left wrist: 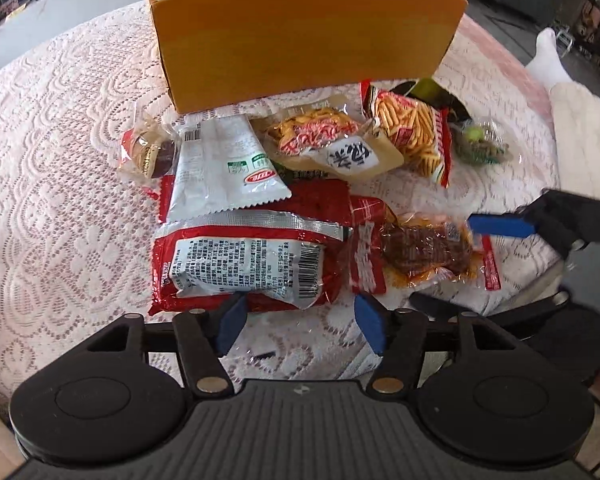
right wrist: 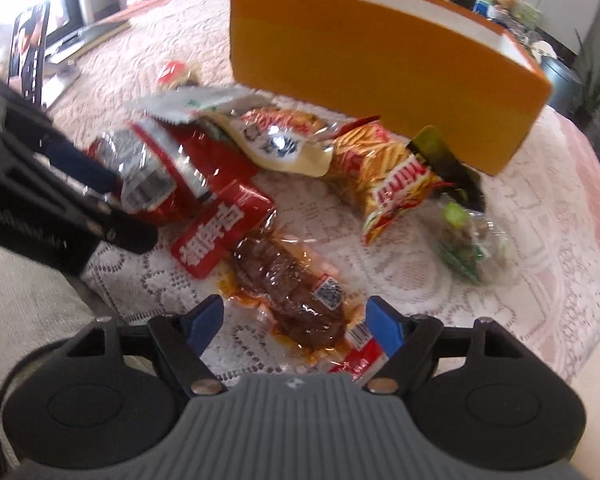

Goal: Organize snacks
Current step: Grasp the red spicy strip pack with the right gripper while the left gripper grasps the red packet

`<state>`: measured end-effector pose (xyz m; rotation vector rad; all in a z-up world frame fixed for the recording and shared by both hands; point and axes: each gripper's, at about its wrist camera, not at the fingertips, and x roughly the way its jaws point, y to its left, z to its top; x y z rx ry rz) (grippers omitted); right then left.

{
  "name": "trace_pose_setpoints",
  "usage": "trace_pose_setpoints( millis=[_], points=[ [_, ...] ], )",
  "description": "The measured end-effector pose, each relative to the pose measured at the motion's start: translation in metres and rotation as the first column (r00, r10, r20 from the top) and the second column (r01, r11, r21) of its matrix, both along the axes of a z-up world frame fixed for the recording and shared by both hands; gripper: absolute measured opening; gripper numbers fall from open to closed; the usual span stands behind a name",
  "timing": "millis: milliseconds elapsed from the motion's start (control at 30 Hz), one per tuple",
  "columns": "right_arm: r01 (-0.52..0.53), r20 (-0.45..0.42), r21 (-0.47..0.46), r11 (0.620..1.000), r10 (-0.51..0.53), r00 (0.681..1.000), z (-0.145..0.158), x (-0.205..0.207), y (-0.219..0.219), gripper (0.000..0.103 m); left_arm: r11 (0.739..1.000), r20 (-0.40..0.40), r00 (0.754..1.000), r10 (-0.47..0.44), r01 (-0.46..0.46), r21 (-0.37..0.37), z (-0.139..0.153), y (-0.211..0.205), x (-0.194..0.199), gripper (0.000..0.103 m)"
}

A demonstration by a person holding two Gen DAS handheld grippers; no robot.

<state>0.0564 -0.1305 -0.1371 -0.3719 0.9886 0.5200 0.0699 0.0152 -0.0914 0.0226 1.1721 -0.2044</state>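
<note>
Pointing steeply down at a lace tablecloth, both grippers have their jaws wide apart and hold nothing. The left gripper is at the near edge of a red packet with a grey label; its left pad touches or nearly touches that edge, and its right pad is over bare cloth. The right gripper has a clear packet of dark meat lying between its two blue pads, but the pads do not press on it. This meat packet lies just to the right of the red packet. Farther away lie a white sachet, a cream packet and a packet of yellow sticks. Behind them all stands an open orange box; no snack can be seen inside it.
</note>
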Motion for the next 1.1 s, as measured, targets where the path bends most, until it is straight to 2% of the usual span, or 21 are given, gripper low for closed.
trace_pose_setpoints(
  millis=[167, 233, 300, 367, 433, 533, 600, 733, 800, 833, 1000, 1100],
  points=[
    [-0.031, 0.006, 0.006, 1.0, 0.031, 1.0, -0.007, 0.006, 0.003, 0.077, 1.0, 0.01, 1.0, -0.007, 0.007, -0.028, -0.002, -0.002, 0.002, 0.085],
    [-0.029, 0.003, 0.023, 0.999, 0.029, 1.0, -0.007, 0.008, 0.001, 0.076, 1.0, 0.021, 1.0, -0.004, 0.005, -0.028, -0.003, -0.003, 0.002, 0.085],
    [-0.022, 0.003, 0.032, 0.999, 0.022, 1.0, -0.006, 0.009, 0.0, 0.07, 1.0, 0.027, 1.0, -0.004, 0.005, -0.024, -0.003, -0.004, 0.003, 0.084],
    [-0.018, 0.011, 0.035, 0.999, 0.017, 1.0, -0.004, 0.007, -0.001, 0.054, 1.0, 0.031, 1.0, -0.006, 0.007, -0.014, -0.001, -0.004, 0.003, 0.079],
    [-0.01, 0.026, 0.029, 1.0, 0.009, 1.0, 0.0, 0.005, -0.003, 0.042, 1.0, 0.038, 0.999, -0.014, 0.015, -0.013, 0.003, -0.002, 0.001, 0.078],
    [0.004, 0.031, 0.037, 0.999, -0.006, 1.0, 0.003, 0.004, -0.006, 0.036, 1.0, 0.063, 0.998, -0.029, 0.029, 0.001, 0.011, 0.0, -0.003, 0.078],
    [0.009, 0.041, 0.041, 0.999, -0.011, 0.999, 0.007, 0.002, -0.006, 0.03, 0.998, 0.092, 0.995, -0.045, 0.042, 0.041, 0.016, -0.003, -0.006, 0.078],
    [0.015, 0.052, 0.061, 0.998, -0.018, 0.998, 0.018, -0.002, -0.009, 0.026, 0.989, 0.16, 0.98, -0.114, 0.097, 0.113, 0.024, -0.01, -0.017, 0.078],
    [0.036, 0.035, 0.093, 0.995, -0.04, 0.999, 0.025, -0.001, -0.014, 0.024, 0.979, 0.184, 0.97, -0.158, 0.13, 0.159, 0.026, -0.015, -0.021, 0.079],
    [0.05, 0.024, 0.115, 0.992, -0.053, 0.998, 0.028, 0.0, -0.018, 0.019, 0.973, 0.195, 0.965, -0.177, 0.142, 0.183, 0.026, -0.017, -0.022, 0.079],
    [0.141, -0.038, 0.204, 0.969, -0.136, 0.99, 0.039, 0.015, -0.035, 0.019, 0.937, 0.195, 0.946, -0.26, 0.198, 0.289, 0.017, -0.029, -0.024, 0.08],
    [0.124, -0.029, 0.182, 0.975, -0.12, 0.992, 0.038, 0.018, -0.03, 0.019, 0.891, 0.185, 0.921, -0.343, 0.257, 0.374, 0.008, -0.04, -0.027, 0.08]
  ],
)
